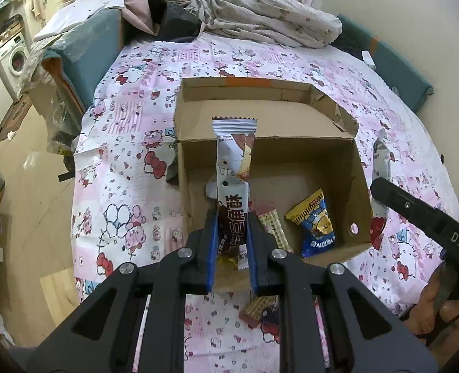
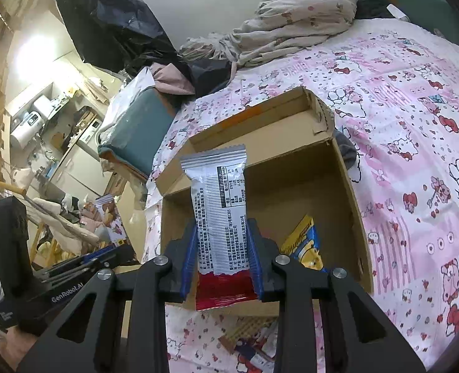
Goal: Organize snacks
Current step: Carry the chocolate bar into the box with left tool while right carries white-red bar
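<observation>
Both grippers are clenching snack packets upright over the cardboard box (image 1: 358,168): the left gripper (image 1: 232,239) is gripping a brown bar (image 1: 234,168), the right gripper (image 2: 223,255) a silver packet (image 2: 218,205), the box lying just ahead and below.

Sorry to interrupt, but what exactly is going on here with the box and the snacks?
A person is sorting snacks into a cardboard box on the bed. The left gripper holds a white-and-brown bar, the right gripper a silver-and-red packet, both above the box. A blue-and-yellow packet already lies inside.
</observation>
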### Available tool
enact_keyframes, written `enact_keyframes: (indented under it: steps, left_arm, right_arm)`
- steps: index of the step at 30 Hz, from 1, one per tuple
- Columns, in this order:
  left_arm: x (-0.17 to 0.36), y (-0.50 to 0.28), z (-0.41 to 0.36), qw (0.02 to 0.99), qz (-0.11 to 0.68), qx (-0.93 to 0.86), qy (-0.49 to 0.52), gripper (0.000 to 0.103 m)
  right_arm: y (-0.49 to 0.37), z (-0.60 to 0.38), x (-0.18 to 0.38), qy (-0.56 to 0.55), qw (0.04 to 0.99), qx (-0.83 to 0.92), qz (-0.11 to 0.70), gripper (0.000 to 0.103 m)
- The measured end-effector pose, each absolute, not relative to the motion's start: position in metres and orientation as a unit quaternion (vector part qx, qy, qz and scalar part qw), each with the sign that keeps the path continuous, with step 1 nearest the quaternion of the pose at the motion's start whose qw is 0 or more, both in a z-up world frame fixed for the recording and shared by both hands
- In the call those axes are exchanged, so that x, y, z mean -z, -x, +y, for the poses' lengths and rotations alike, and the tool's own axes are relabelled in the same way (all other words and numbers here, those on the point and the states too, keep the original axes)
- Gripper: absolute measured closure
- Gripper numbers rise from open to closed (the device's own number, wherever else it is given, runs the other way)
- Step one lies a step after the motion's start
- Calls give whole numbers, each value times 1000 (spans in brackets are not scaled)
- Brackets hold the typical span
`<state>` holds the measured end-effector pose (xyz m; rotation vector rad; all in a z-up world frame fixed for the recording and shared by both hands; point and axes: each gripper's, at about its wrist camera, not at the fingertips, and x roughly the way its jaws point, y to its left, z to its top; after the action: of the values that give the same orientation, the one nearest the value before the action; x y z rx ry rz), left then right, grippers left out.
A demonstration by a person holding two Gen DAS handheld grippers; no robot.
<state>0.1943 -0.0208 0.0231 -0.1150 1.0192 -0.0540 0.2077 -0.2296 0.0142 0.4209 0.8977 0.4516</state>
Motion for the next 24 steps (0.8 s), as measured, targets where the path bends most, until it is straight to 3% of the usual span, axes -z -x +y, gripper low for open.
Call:
enact_keyframes:
  steps: [13, 24]
  left_arm:
    - [29, -218, -26, 863, 501, 29, 59, 89]
    - [42, -225, -24, 866, 496, 35, 54, 89]
  right_arm:
    - [-222, -242, 31, -218, 840, -183, 462, 72]
    - [-237, -225, 63, -208, 815, -187, 508, 71]
